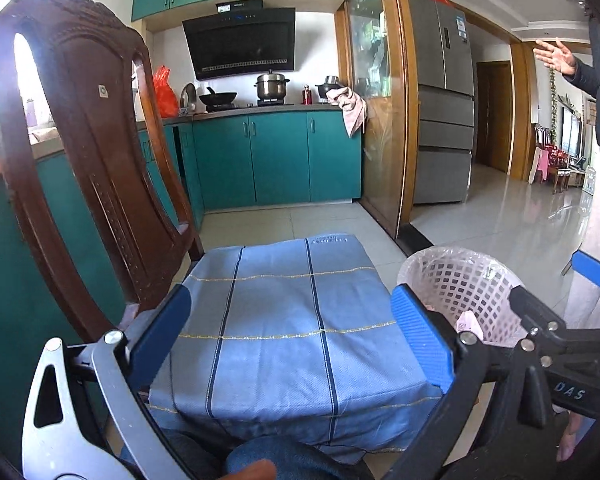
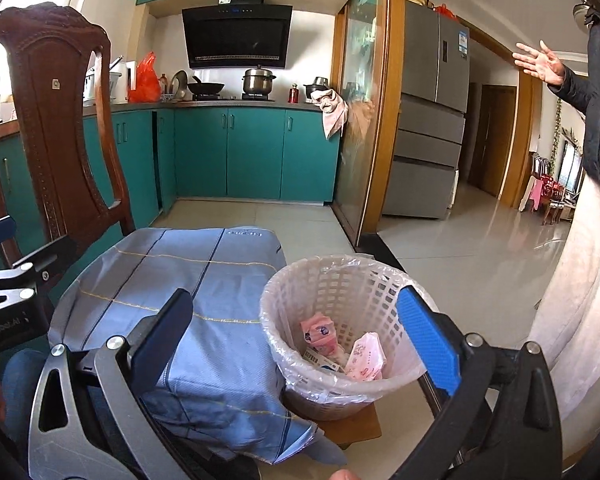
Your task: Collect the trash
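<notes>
Several pink wrappers (image 2: 363, 351) already lie in the lined basket (image 2: 300, 280) beside the cloth-covered desk (image 1: 276, 320), whose top looks bare. Both the left gripper (image 1: 292, 328) and right gripper (image 2: 296, 332) hang released, empty; collecting seems finished, so next comes scanning for leftovers.

Cloth-covered tabletop (image 2: 204, 280) in front, low in both views. Chair (image 2: 56, 120) just left of it, back upright. Bin (image 2: 339, 320) just right of tabletop, standing on a small board (image 2: 355, 424) on the floor; liner (image 2: 284, 364) folded over its rim. Inside bin: several packets (image 2: 365, 358), at the bottom. Behind: counter (image 2: 236, 105) with wok (image 2: 206, 88) left of pot (image 2: 258, 80). Fridge (image 2: 431, 112) right of counter, past a door frame. A person (image 2: 595, 160) at far right, hand (image 2: 539, 62) raised.
</notes>
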Demonstrator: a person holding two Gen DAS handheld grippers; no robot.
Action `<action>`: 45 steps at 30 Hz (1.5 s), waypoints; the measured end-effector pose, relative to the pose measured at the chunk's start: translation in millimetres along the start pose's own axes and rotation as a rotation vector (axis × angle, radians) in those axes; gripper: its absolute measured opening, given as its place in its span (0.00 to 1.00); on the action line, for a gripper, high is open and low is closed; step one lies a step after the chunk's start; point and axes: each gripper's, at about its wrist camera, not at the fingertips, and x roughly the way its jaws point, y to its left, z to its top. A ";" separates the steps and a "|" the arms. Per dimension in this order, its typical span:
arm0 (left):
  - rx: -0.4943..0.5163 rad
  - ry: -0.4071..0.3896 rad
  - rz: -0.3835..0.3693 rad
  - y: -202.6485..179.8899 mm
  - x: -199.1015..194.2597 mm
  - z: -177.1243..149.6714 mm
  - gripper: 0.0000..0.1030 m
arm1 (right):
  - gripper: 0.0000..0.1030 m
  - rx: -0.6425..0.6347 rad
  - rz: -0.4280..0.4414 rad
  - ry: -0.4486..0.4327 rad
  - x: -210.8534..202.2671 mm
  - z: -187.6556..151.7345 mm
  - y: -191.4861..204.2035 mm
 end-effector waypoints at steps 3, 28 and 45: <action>0.003 -0.014 -0.002 0.6 -6.5 0.3 0.97 | 0.97 -0.001 -0.003 -0.004 -3.4 -1.2 2.8; 0.002 -0.012 -0.026 0.6 -8.0 2.3 0.97 | 0.97 0.000 -0.021 -0.002 0.8 1.1 4.6; 0.004 -0.012 -0.034 -1.8 -10.7 4.7 0.97 | 0.97 0.006 -0.020 -0.004 0.9 -1.0 2.9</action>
